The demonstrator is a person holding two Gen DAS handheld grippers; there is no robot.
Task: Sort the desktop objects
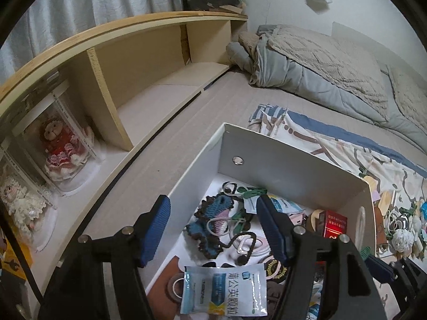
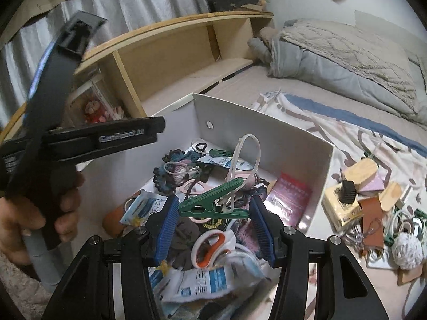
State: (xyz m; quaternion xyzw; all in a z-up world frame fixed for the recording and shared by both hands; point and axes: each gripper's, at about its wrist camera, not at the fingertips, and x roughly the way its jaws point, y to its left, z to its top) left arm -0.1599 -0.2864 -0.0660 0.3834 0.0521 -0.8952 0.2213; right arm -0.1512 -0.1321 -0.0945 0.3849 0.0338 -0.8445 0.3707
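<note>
Left tongs (image 1: 213,229): hanging released over the white box (image 1: 293,160), gripping nothing.

White box: sitting on the bed, already holding a crocheted toy (image 1: 210,224), sachets (image 1: 224,290), scissors (image 2: 210,248) and a red packet (image 2: 288,200).

Right tongs (image 2: 213,213): spread apart around a green clothespin (image 2: 213,202) with its white loop, over the box; whether the pads are touching it I cannot tell.

Patterned cloth (image 2: 347,136), right of the box: a pile (image 2: 373,213) of wooden pieces, cords and a yarn ball is lying unsorted. Judgement: sorting is well under way, not finished.
</note>
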